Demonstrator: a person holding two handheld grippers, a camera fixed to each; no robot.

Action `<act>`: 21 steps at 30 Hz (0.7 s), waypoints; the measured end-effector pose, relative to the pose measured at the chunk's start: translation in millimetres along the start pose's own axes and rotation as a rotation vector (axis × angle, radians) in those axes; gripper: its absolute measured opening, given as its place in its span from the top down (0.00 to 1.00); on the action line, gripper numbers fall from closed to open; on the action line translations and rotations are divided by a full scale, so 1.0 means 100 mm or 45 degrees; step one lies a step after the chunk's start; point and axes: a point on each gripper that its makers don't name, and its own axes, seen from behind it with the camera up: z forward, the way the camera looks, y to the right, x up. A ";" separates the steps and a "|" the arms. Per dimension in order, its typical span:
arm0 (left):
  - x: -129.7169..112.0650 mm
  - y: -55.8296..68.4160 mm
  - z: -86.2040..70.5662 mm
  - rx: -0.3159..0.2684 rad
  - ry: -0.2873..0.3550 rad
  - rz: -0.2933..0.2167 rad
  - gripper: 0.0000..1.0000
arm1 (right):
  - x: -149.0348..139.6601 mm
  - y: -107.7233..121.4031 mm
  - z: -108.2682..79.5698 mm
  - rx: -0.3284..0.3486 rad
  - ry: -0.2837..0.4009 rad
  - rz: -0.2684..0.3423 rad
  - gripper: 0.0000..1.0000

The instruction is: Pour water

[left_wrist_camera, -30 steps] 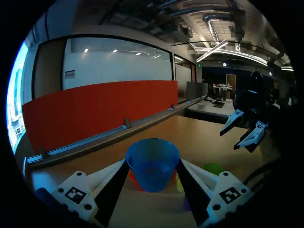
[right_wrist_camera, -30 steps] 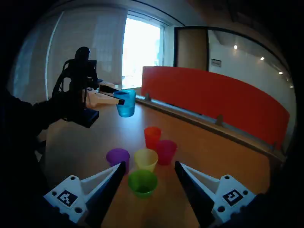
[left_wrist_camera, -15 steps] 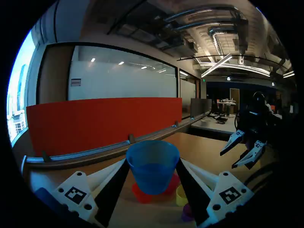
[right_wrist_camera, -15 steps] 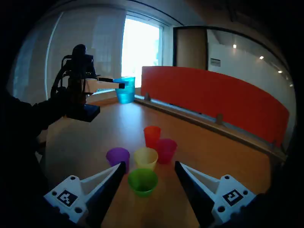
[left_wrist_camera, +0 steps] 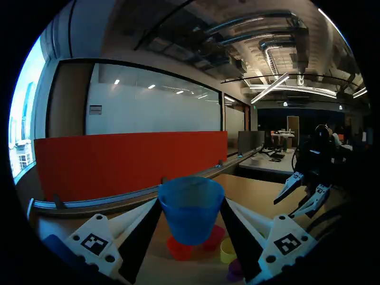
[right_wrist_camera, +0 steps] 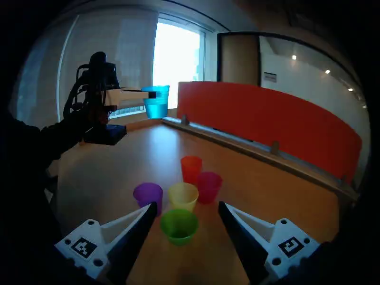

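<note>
Five small cups stand clustered on the desk (right_wrist_camera: 118, 161): red cup (right_wrist_camera: 191, 168), pink cup (right_wrist_camera: 209, 186), yellow cup (right_wrist_camera: 183, 195), purple cup (right_wrist_camera: 148, 194) and green cup (right_wrist_camera: 178, 227). The left claw (left_wrist_camera: 191, 203) is clamped on a sixth, the blue cup (left_wrist_camera: 191, 223), which is upright, pinched by both fingers, high above the desk and well apart from the cluster. It looks to carry water, though the level is hard to read. The right claw (right_wrist_camera: 186, 206) is spread and empty, with the green cup seen between its fingers and apart from both. To pour well, I would bring the blue cup over one chosen cup and down near its rim before tipping slowly. From this height the stream would likely splash or miss. These cups look light and crowded, so the right claw could steady the receiver.
</note>
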 end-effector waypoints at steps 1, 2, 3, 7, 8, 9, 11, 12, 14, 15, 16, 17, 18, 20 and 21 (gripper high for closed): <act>0.00 0.00 0.00 0.002 -0.001 0.002 0.15 | -0.01 0.00 0.00 0.001 -0.003 0.000 0.00; 0.00 -0.01 -0.01 0.003 -0.002 0.004 0.15 | -0.02 0.00 0.00 0.001 -0.005 -0.001 0.00; 0.01 -0.01 -0.01 0.004 -0.003 0.006 0.15 | -0.04 0.00 0.01 0.002 -0.008 -0.001 0.00; 0.02 0.02 -0.02 -0.001 -0.007 0.012 0.15 | -0.14 -0.01 0.04 0.005 -0.029 0.001 0.00; 0.03 0.02 -0.02 -0.002 -0.009 0.014 0.15 | -0.18 -0.01 0.05 0.006 -0.035 0.002 0.00; 0.03 0.03 -0.02 -0.003 -0.010 0.016 0.15 | -0.21 -0.02 0.06 0.008 -0.041 0.004 0.00; 0.03 0.03 -0.02 -0.005 -0.016 0.023 0.15 | -0.28 -0.04 0.09 0.014 -0.054 0.008 0.00; 0.02 0.04 -0.02 -0.005 -0.018 0.027 0.15 | -0.32 -0.05 0.10 0.017 -0.060 0.011 0.00; 0.02 0.04 -0.02 -0.003 -0.023 0.034 0.15 | -0.39 -0.07 0.14 0.026 -0.073 0.016 0.00; 0.02 0.04 -0.02 -0.003 -0.025 0.036 0.15 | -0.42 -0.08 0.16 0.029 -0.079 0.018 0.00; 0.01 0.04 -0.02 -0.004 -0.027 0.036 0.15 | -0.46 -0.09 0.18 0.032 -0.086 0.020 0.00; 0.01 0.04 -0.02 -0.005 -0.029 0.037 0.15 | -0.50 -0.10 0.19 0.034 -0.093 0.021 0.00; 0.00 0.03 -0.02 -0.005 -0.030 0.038 0.16 | -0.53 -0.10 0.21 0.037 -0.099 0.023 0.00; 0.00 0.03 -0.02 -0.005 -0.031 0.037 0.15 | -0.61 -0.12 0.24 0.041 -0.113 0.028 0.00; -0.01 0.03 -0.01 -0.005 -0.032 0.037 0.15 | -0.64 -0.12 0.26 0.043 -0.118 0.030 0.00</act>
